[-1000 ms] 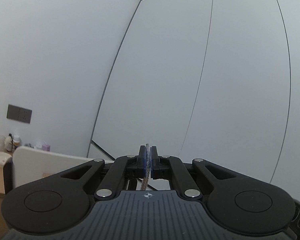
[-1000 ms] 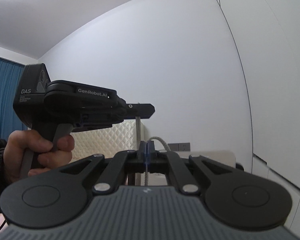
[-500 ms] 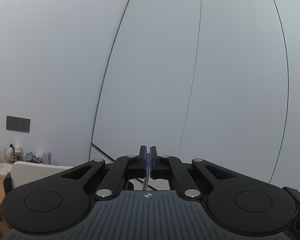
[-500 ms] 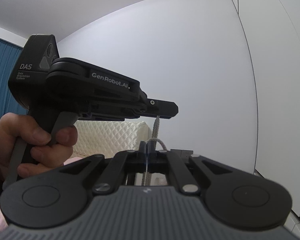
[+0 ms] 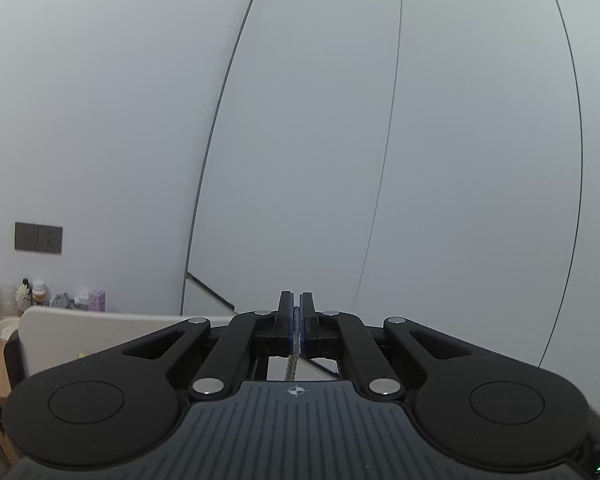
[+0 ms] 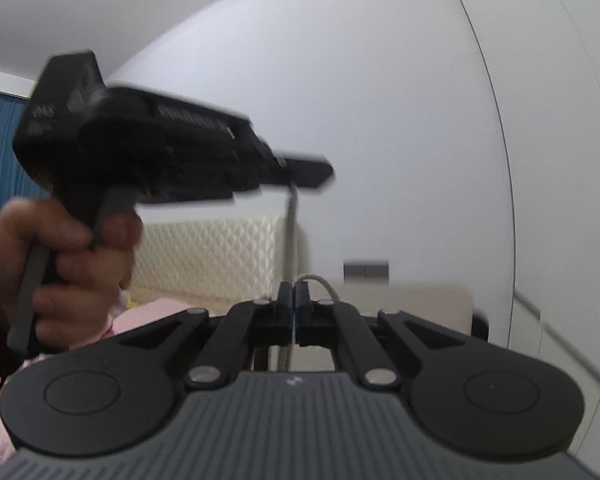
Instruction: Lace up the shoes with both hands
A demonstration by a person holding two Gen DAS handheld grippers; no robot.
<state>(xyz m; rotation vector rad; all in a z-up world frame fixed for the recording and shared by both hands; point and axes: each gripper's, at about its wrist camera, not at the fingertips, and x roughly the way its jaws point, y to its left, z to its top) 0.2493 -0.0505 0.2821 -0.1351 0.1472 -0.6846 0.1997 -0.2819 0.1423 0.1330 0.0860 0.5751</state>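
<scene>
White wall fills my view; socket lower left. Both grippers, left & right, pinch lace.

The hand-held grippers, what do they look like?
Each hand-held gripper, the left and the right, is matte black, with two round discs, silver rivets, a ribbed grey deck and blue pads. In the right wrist view the left one looks pistol-shaped, with blurred white lettering and a grey trigger.
</scene>
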